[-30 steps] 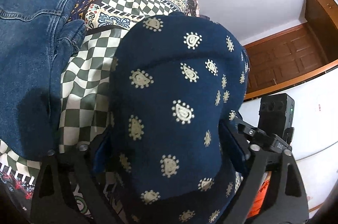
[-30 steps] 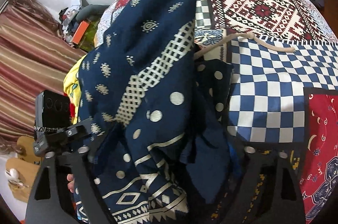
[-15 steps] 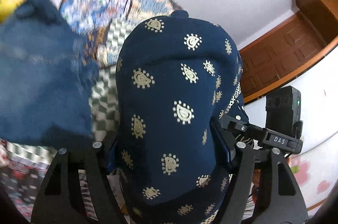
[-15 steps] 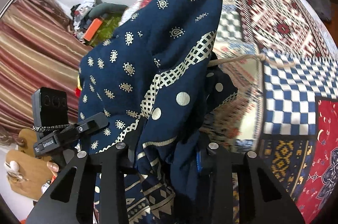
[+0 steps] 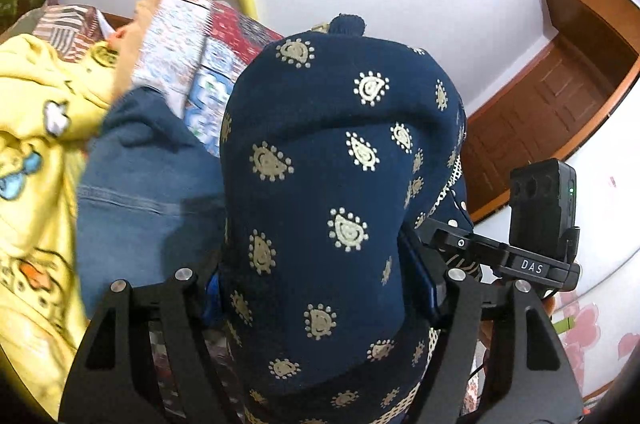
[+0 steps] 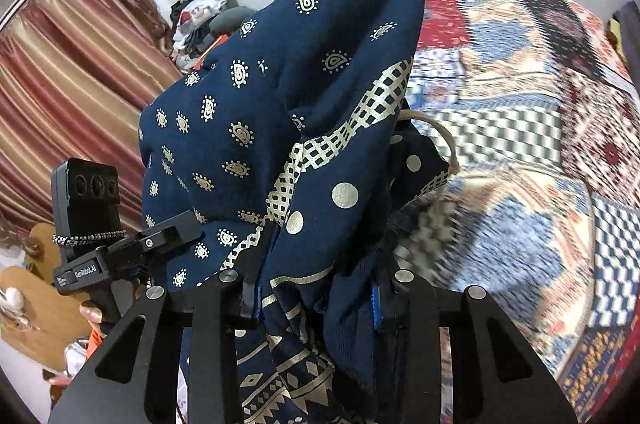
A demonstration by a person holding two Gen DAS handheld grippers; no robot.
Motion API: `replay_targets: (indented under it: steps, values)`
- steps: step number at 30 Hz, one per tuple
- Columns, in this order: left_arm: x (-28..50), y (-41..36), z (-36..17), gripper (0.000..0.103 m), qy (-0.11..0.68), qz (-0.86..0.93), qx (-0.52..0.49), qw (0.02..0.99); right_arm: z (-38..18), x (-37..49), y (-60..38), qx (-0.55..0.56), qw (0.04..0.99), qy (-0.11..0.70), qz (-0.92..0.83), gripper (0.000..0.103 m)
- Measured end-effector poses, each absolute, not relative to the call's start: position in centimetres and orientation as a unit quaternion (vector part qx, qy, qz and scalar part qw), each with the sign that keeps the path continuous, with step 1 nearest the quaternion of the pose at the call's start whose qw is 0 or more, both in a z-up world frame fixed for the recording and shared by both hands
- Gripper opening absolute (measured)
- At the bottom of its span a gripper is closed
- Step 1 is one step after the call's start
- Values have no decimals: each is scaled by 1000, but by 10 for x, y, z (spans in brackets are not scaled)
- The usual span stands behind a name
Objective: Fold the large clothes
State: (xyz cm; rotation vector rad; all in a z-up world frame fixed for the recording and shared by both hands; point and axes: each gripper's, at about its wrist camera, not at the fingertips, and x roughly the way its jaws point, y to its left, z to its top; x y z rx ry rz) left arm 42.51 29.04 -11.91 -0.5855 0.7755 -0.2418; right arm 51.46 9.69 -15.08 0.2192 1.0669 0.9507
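Both tongs, left point(image 5: 316, 284) and right point(image 6: 316, 288), were clenched on the navy cloth point(image 5: 340, 184) (bunched); lifting evenly, well apart, would have spread it above the bed point(image 6: 520, 144).

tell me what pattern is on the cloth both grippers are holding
Navy garment with cream paisley motifs, plus polka dots and a checked band; best in the right wrist view.

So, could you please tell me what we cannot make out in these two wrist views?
- Left wrist: left gripper fingertips, buried in the navy garment.
- Left wrist: jeans and yellow garment, motion-blurred and cut off.
- Right wrist: right gripper pads, mostly covered by fabric.
- Right wrist: near bedspread pattern, blurred.
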Motion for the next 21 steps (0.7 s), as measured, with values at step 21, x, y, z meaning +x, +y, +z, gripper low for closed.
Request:
replay_targets:
  steps: [21]
  values:
    - [485, 419, -276, 75, 424, -70, -405, 807, -268, 585, 203, 45, 750, 540, 380, 33]
